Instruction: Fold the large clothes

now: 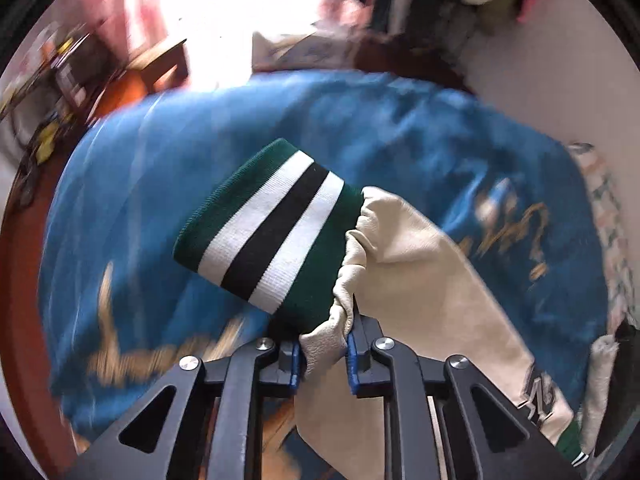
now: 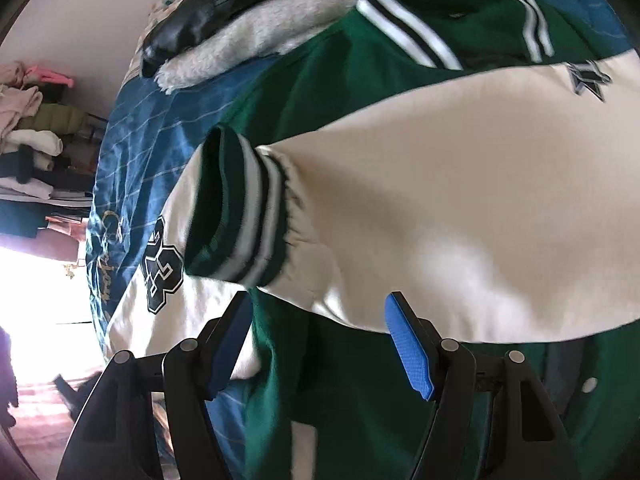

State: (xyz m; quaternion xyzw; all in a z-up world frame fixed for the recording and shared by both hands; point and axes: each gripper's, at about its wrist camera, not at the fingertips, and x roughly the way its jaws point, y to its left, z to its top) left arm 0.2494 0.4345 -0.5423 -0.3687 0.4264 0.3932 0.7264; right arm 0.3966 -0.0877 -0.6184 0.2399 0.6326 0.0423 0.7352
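A green varsity jacket [image 2: 344, 80] with cream sleeves lies on a blue bedspread [image 1: 168, 184]. My left gripper [image 1: 323, 354] is shut on a cream sleeve [image 1: 404, 280] just behind its green, white and black striped cuff [image 1: 268, 224], holding it above the bedspread. My right gripper [image 2: 320, 344] is open and empty, hovering over the jacket body. The other cream sleeve [image 2: 460, 216] lies folded across the green front, its striped cuff [image 2: 240, 208] just ahead of the fingers. The striped collar [image 2: 404, 28] shows at the top.
A grey fleece and black garment [image 2: 240, 12] lie on the bed beyond the collar. Stacked clothes [image 2: 28, 128] fill shelves at the left. A white wall [image 1: 552, 56] borders the bed. Wooden furniture [image 1: 160, 64] and a bright window stand beyond the bed's far edge.
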